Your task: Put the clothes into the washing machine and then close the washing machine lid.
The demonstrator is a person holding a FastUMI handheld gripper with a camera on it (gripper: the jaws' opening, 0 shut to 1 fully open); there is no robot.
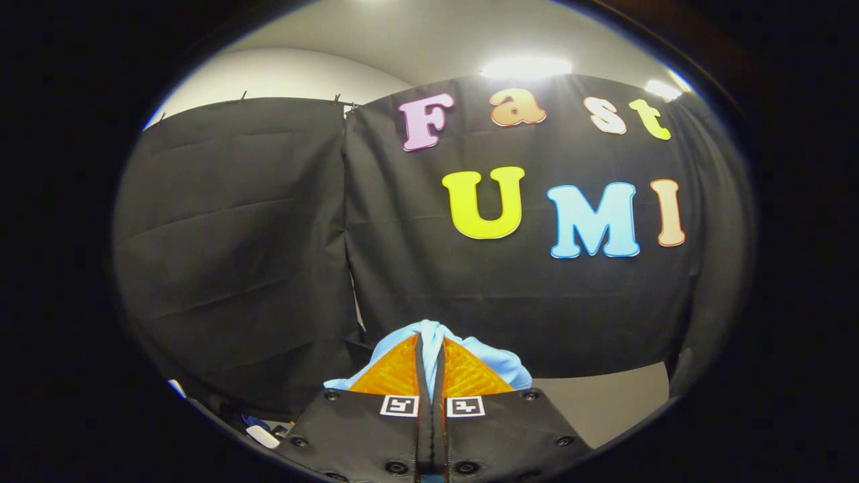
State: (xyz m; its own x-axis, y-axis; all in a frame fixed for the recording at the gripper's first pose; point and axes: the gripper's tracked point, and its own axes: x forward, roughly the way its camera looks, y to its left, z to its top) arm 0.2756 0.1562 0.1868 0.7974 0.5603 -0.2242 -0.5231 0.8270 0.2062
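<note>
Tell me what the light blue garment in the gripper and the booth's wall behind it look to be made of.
Light blue garment: soft, matte fabric, possibly cotton knit; it bunches into rounded folds where the gripper is shut on it, both fingers pressing a pinched ridge between them. Booth's wall: thin black woven cloth, matte, hanging with creases and a seam between panels. Exact fibres cannot be told.

No legible words, brands or numbers on any object. Only signs: two square black-and-white coded markers, left marker (399,406) and right marker (465,406), side by side at base of gripper (431,342) fingers; pattern only, not readable as text. Fingers pinched together on light-blue garment (500,362), cloth squeezed between them.
</note>
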